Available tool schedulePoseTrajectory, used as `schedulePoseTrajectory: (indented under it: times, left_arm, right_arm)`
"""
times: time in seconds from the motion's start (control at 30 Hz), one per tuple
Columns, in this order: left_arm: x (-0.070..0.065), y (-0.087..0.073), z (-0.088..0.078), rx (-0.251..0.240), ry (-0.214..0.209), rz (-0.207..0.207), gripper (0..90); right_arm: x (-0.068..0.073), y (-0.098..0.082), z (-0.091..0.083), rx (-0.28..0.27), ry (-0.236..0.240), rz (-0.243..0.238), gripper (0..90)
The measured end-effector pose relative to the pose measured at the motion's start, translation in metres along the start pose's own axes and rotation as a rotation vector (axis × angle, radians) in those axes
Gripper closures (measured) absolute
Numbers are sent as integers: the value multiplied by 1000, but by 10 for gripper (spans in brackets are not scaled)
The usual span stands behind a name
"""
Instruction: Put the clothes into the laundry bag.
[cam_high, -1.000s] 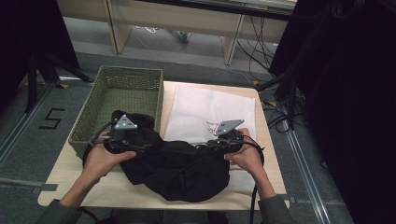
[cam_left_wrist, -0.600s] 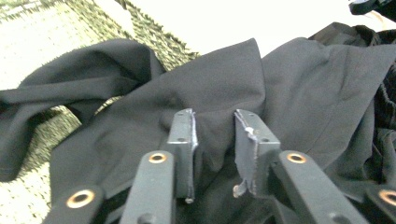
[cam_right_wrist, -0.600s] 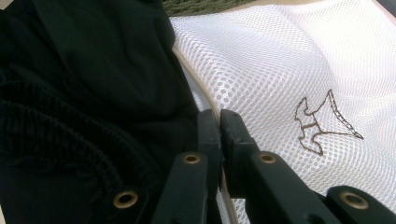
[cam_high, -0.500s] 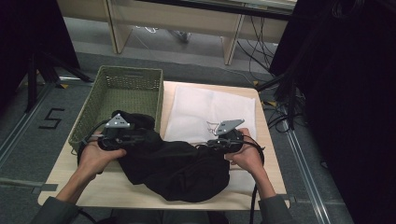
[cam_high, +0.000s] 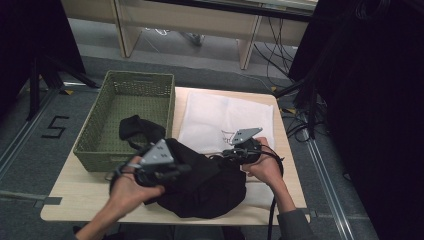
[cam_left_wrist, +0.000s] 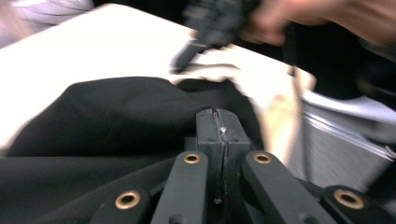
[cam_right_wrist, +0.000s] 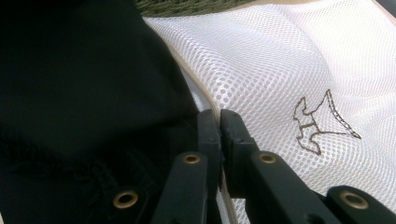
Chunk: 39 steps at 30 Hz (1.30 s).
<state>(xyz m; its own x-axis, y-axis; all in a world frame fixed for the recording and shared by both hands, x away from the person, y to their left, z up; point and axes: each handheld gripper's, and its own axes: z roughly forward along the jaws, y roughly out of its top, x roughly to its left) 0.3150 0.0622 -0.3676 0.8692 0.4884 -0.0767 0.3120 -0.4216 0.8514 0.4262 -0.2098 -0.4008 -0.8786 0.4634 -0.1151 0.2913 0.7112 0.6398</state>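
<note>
A black garment (cam_high: 205, 185) lies bunched on the front of the table, one end (cam_high: 135, 127) draped over the basket's near corner. My left gripper (cam_high: 182, 167) sits over the garment's left part, pointing right. In the left gripper view its jaws (cam_left_wrist: 217, 114) are pressed together, with black cloth (cam_left_wrist: 107, 107) gathered round them. My right gripper (cam_high: 225, 152) is at the garment's right upper edge. Its jaws (cam_right_wrist: 219, 116) are shut, with the cloth's hem (cam_right_wrist: 70, 70) running in at the left pad. A white mesh bag (cam_high: 220, 115) lies flat behind.
A green woven basket (cam_high: 140, 77) stands at the table's left rear. The mesh bag (cam_right_wrist: 280, 60) carries a small brown emblem. The wooden table (cam_high: 75, 200) ends close in front. Cables and dark stands surround it on the floor. The other hand and gripper (cam_left_wrist: 210, 18) show blurred ahead.
My left gripper shut its jaws near the basket's front edge, then swung right and a little up over the garment, drawing cloth with it. The right gripper stayed put.
</note>
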Motion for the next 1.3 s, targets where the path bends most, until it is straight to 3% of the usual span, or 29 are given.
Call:
schedulePoseTrajectory:
  times: [0.07, 0.1, 0.17, 0.2, 0.23, 0.27, 0.4, 0.5, 0.53, 0.6, 0.63, 0.67, 0.7, 0.77, 0.83, 0.87, 0.9, 0.93, 1.0, 1.03, 1.07, 1.13, 1.3]
  left_arm:
    - [-10, -3, 18, 28, -37, 1, 884]
    - [-10, -3, 18, 28, -37, 1, 884]
    - [-6, -19, 48, 106, -31, -18, 884]
    - [-3, -25, 56, 122, -19, -30, 883]
    - [-3, -25, 56, 122, -19, -30, 882]
    - [4, -33, 66, 158, 0, -31, 882]
    - [9, -49, 79, 192, -17, -81, 790]
    - [6, -44, 73, 187, -29, -78, 633]
    - [6, -37, 65, 178, -23, -47, 633]
    - [7, -24, 42, 145, -34, -97, 507]
    - [7, -24, 42, 145, -34, -97, 476]
    - [17, -14, 22, 100, 12, -104, 463]
    - [17, -14, 22, 100, 12, -104, 461]
    - [32, -8, 1, 65, 59, -129, 455]
    - [50, -7, -17, 62, 114, -163, 419]
    - [60, -8, -24, 57, 155, -177, 414]
    - [79, -15, -34, 74, 242, -204, 405]
    - [79, -15, -34, 74, 242, -204, 397]
    - [97, -26, -37, 101, 267, -257, 379]
    - [111, -38, -34, 139, 280, -300, 362]
    - [111, -38, -34, 139, 280, -300, 350]
    - [123, -53, -27, 177, 261, -353, 343]
    - [130, -58, -27, 158, 238, -370, 433]
  right_arm:
    - [0, 0, 0, -1, 0, -4, 882]
    - [0, 0, 0, -1, 0, -4, 882]
    - [0, 0, 0, 1, -1, -10, 882]
    - [1, 0, 0, 3, 0, -6, 882]
    - [1, 0, 0, 3, 0, -6, 882]
    - [1, 0, 0, 3, -4, -12, 882]
    - [1, 0, 2, 6, 4, -5, 882]
    - [0, -1, 2, 7, 5, -8, 882]
    - [1, -1, 2, 7, 5, -3, 882]
    - [0, -1, 1, 3, 6, -3, 882]
    - [0, -1, 1, 3, 6, -3, 882]
    - [0, -1, 1, 3, 6, -8, 881]
    - [0, -1, 1, 3, 6, -7, 881]
    - [0, 0, 1, 3, 6, -7, 882]
    - [1, 0, 2, 5, 6, -6, 881]
    - [0, 0, 2, 5, 7, -6, 881]
    - [0, 0, 2, 4, 5, -8, 881]
    - [0, 0, 2, 4, 5, -8, 881]
    - [0, 0, 2, 7, 6, -6, 881]
    - [1, 0, 2, 9, 6, -2, 882]
    - [1, -1, 2, 11, 6, -1, 882]
    - [1, -1, 3, 16, 7, 0, 882]
    - [1, -1, 3, 15, 9, -4, 881]
